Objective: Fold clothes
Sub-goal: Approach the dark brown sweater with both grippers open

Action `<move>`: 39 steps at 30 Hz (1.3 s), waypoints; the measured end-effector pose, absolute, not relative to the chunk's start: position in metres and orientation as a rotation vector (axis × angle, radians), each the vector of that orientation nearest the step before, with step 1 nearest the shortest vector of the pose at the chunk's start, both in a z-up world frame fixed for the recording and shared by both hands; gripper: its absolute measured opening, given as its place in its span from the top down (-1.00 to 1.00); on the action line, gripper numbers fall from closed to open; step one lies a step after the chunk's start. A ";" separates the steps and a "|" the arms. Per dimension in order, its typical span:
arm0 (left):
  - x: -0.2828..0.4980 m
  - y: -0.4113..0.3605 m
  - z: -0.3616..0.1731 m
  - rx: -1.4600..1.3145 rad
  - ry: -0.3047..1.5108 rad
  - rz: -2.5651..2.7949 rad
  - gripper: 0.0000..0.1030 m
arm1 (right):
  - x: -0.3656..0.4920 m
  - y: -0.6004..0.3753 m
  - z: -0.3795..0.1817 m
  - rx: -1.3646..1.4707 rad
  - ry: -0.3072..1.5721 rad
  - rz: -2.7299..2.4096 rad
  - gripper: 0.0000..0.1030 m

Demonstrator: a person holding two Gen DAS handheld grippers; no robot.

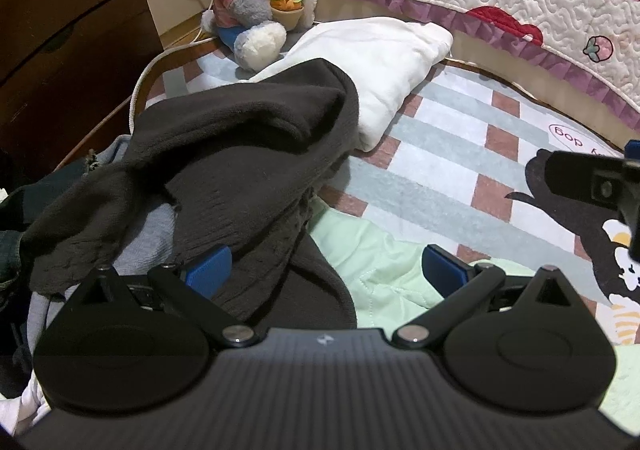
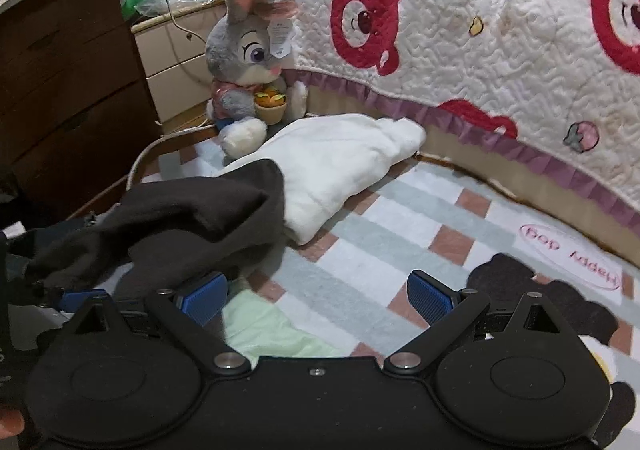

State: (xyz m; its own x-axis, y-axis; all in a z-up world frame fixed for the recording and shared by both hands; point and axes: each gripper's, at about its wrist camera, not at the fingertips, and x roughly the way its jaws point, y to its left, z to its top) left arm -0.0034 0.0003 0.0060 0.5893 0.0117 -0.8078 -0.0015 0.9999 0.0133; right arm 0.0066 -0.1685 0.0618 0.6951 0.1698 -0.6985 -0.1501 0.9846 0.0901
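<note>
"Happy dog" — on checked mat (image 2: 360, 242)

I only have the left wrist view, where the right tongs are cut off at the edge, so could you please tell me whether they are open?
Observer: Yes, the right tongs are open, with only the checked rug and a pale green quilted cloth between them.
Operator: Does the dark brown knitted garment reach them?
Observer: The dark brown knitted garment ends beside one blue pad; I cannot tell if they touch.
Operator: What does the rug's pink oval say?
Observer: The pink oval reads "Happy dog", upside down.
</note>
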 end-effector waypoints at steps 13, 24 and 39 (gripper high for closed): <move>-0.003 -0.001 0.001 0.002 0.967 -0.002 -1.00 | -0.011 -0.170 0.044 -0.038 0.764 0.130 -0.91; -0.002 -0.004 -0.002 0.016 0.975 -0.006 -1.00 | 0.000 -0.159 0.052 -0.058 0.770 0.118 -0.91; -0.003 -0.004 -0.003 0.028 0.980 -0.007 -1.00 | 0.005 -0.162 0.056 -0.061 0.773 0.123 -0.91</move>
State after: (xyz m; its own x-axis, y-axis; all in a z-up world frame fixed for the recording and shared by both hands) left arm -0.0032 -0.0036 -0.0030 0.5572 0.0062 -0.8304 0.0188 0.9996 0.0200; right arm 0.0051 -0.1616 0.0563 0.7090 0.0884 -0.6996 -0.1330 0.9911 -0.0096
